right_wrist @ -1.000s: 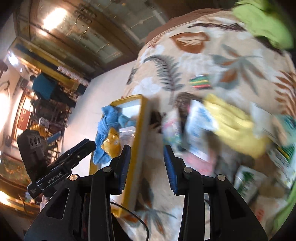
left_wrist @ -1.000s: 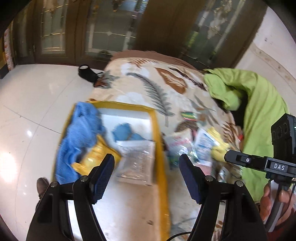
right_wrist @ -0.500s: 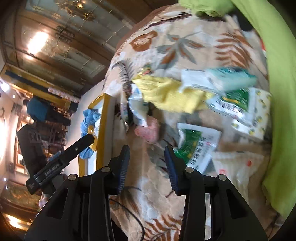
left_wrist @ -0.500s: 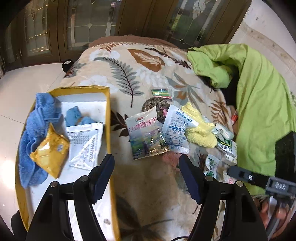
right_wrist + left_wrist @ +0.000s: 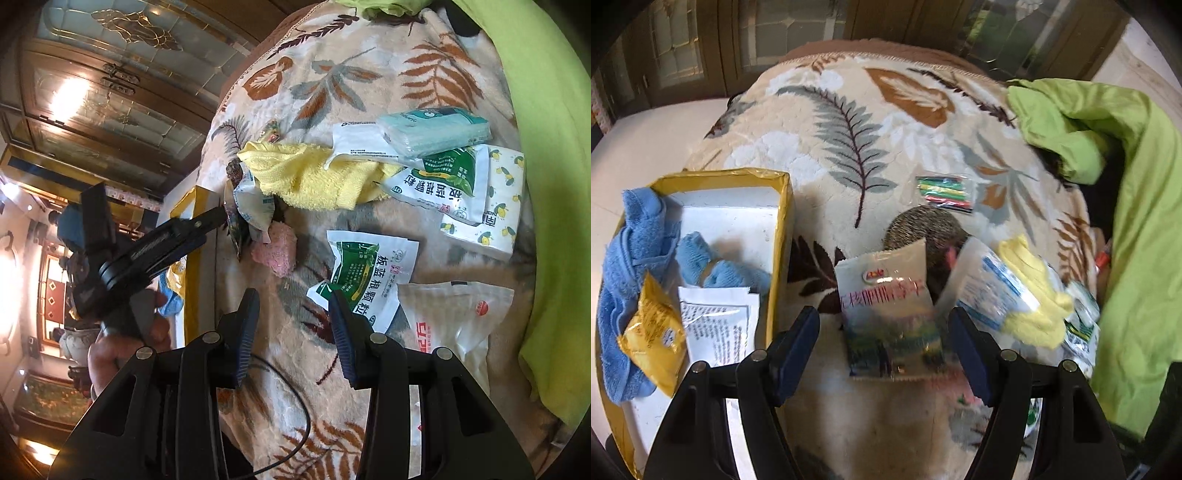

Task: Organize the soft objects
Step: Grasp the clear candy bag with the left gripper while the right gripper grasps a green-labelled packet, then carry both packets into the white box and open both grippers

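Note:
My left gripper (image 5: 884,332) stands open, low over a white snack packet (image 5: 890,306) that lies on the leaf-patterned blanket (image 5: 849,129); the pads are apart from the packet. To its left a yellow-rimmed box (image 5: 783,221) holds a blue towel (image 5: 628,258), a blue cloth (image 5: 713,262), a yellow packet (image 5: 650,332) and a white sachet (image 5: 716,325). My right gripper (image 5: 293,325) is open with nothing between its fingers, just left of a green-and-white sachet (image 5: 365,273). A yellow towel (image 5: 306,177) and a pink fluffy piece (image 5: 277,251) lie beyond it.
A green quilt (image 5: 1137,221) fills the right side. More packs lie around: a teal tissue pack (image 5: 432,129), a lemon-print pack (image 5: 498,206), a white bag with red print (image 5: 450,317), a packet of coloured strips (image 5: 943,192). A hand (image 5: 122,343) holds the left tool.
The left gripper has swung from above the box to the right, over the snack packet, and come lower. The right gripper has swung over to the sachets, then held still. Both jaws stayed open.

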Demonstrator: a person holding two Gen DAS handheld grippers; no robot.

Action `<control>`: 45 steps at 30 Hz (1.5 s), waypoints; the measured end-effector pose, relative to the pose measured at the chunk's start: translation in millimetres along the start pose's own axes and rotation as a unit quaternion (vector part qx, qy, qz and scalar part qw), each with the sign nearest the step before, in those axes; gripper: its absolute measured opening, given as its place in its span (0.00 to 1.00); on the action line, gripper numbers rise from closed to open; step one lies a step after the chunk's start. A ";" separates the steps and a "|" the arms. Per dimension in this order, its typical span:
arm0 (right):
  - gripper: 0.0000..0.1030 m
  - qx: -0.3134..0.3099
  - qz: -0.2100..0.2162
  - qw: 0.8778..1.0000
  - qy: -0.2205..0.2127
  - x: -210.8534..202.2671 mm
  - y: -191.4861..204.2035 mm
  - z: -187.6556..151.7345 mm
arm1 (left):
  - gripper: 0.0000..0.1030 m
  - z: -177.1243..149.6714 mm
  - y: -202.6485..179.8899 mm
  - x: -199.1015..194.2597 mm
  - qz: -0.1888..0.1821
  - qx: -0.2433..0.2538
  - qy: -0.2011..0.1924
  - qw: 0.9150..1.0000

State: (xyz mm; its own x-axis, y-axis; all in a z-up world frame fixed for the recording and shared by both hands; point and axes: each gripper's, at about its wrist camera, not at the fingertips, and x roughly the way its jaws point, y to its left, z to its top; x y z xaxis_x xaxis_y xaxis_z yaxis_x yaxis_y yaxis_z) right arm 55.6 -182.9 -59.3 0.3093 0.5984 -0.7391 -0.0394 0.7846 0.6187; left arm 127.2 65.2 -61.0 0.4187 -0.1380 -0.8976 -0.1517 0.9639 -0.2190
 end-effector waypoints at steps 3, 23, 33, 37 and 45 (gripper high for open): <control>0.38 0.002 -0.001 1.000 0.001 1.7 -1.4 1.4 | 0.70 4.8 0.2 8.7 0.001 -0.008 0.011 1.000; 0.51 0.032 -0.160 0.986 0.037 42.5 -4.2 22.1 | 0.78 13.8 -25.3 39.2 0.101 0.043 0.072 0.991; 0.67 -0.048 -0.235 0.970 0.038 64.0 6.5 19.1 | 0.60 15.0 -31.3 45.3 0.087 0.049 0.062 0.993; 0.56 -0.130 -0.256 0.958 0.025 67.6 17.6 0.9 | 0.42 10.6 -25.2 40.8 0.075 0.056 0.060 0.994; 0.19 -0.120 -0.172 0.978 0.010 34.2 18.7 -0.8 | 0.13 -1.9 2.8 13.1 0.034 0.022 0.051 0.998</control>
State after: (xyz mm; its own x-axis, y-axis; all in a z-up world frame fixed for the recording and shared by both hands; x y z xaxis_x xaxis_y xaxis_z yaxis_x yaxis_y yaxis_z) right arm 64.7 -147.7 -73.2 0.3244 0.2936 -0.8992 -0.1599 0.9540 0.2538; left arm 130.6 65.7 -74.1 0.3152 -0.0923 -0.9445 -0.1370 0.9804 -0.1416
